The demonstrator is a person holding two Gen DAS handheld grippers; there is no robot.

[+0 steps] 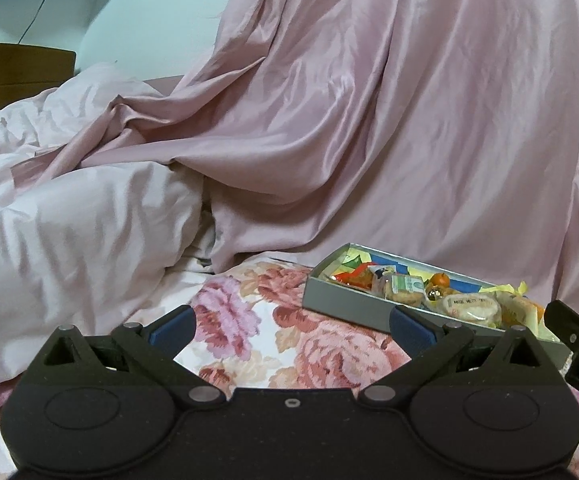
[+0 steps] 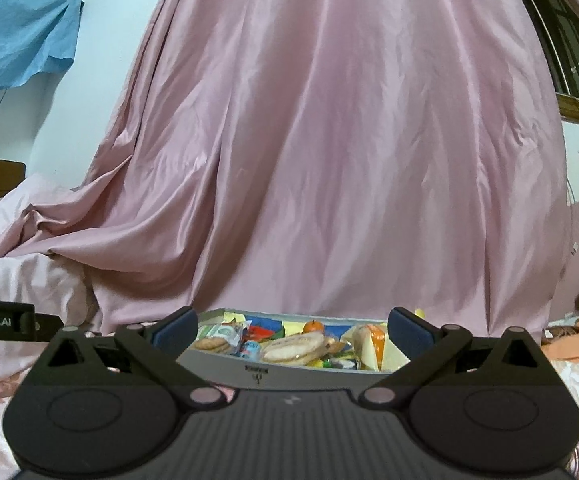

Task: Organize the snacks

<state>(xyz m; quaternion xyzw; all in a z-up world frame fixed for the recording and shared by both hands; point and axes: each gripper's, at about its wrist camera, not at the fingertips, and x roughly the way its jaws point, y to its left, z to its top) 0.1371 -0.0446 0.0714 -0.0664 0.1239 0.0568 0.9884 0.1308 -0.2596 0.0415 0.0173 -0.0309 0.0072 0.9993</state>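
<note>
Here, one grey snack box (image 2: 289, 372) holding assorted wrapped snacks (image 2: 293, 346) lies on the floral bedsheet (image 1: 289, 344). Left gripper (image 1: 291, 324) and right gripper (image 2: 292, 330): both spread wide, grasping nothing, touching nothing.

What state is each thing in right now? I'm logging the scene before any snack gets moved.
left gripper: open, empty, over the floral sheet.
right gripper: open, empty, facing the box.
grey box: lidless, full of snacks.
orange fruit: lying in the box.
round biscuit pack: wrapped, on top of the pile.
pink curtain: hanging, draped onto the bed.
</note>
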